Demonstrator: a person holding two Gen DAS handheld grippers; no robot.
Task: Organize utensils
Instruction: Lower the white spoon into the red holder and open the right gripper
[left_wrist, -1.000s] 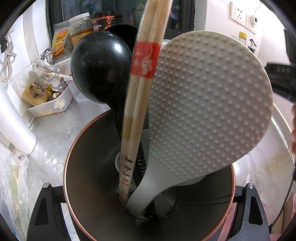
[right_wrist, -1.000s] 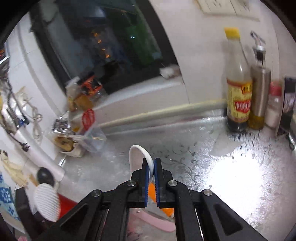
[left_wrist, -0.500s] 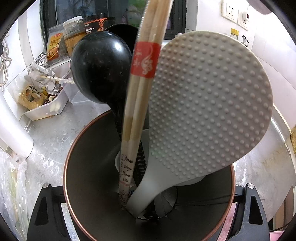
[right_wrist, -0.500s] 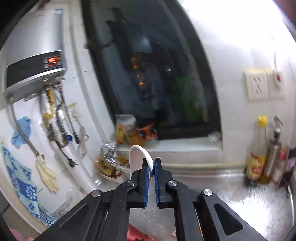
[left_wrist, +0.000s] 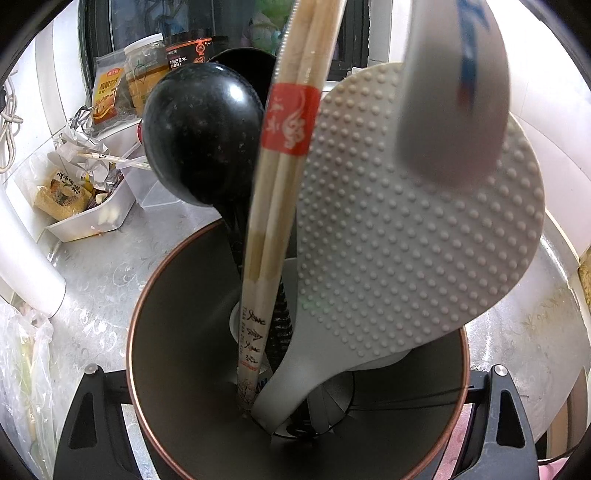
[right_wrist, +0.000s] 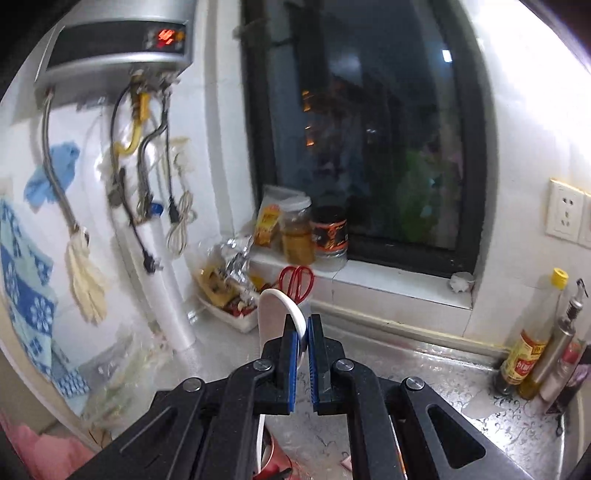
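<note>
Bright indoor light w/ blown-out glare at right walls, dark window (right_wrist: 369, 140), strong fisheye edges, slight motion blur.

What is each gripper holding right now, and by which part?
The right gripper pinches a white spoon by its handle end. The left gripper clamps the dark utensil cup by its sides, below the rim.

Left wrist peers into holder (left_wrist: 177, 350); right faces shared window (right_wrist: 369, 140)
</note>
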